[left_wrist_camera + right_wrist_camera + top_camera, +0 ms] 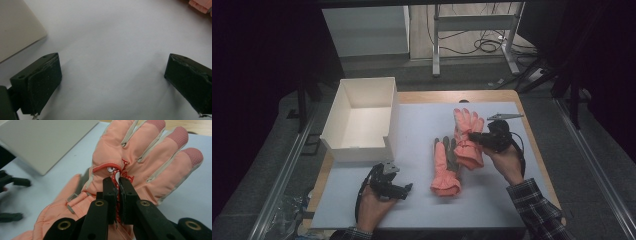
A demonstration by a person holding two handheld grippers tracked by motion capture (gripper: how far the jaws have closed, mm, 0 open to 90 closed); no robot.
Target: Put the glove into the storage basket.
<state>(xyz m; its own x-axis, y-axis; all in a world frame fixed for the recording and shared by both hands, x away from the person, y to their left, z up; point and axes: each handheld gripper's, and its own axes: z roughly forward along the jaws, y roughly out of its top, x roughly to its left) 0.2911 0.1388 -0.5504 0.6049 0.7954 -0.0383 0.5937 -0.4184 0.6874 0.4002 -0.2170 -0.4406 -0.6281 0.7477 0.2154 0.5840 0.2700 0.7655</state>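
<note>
While my right gripper (117, 182) pinches a fold on the back of the padded salmon-pink fabric glove (140, 162) right of centre in the high view, its cuff overlaps a second salmon-pink glove with a grey palm (446, 167). My left gripper (404, 190), lower left, rests spread wide over the pale blue mat (110, 37), near the white rectangular cardboard box (362, 117).

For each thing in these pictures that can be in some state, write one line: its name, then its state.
white box: open-topped, nothing inside.
right glove: pinched at the back, partly lifted.
left glove: lying flat on the mat.
left hand-held gripper: open, holding nothing.
right hand-held gripper: shut on the right glove.
</note>
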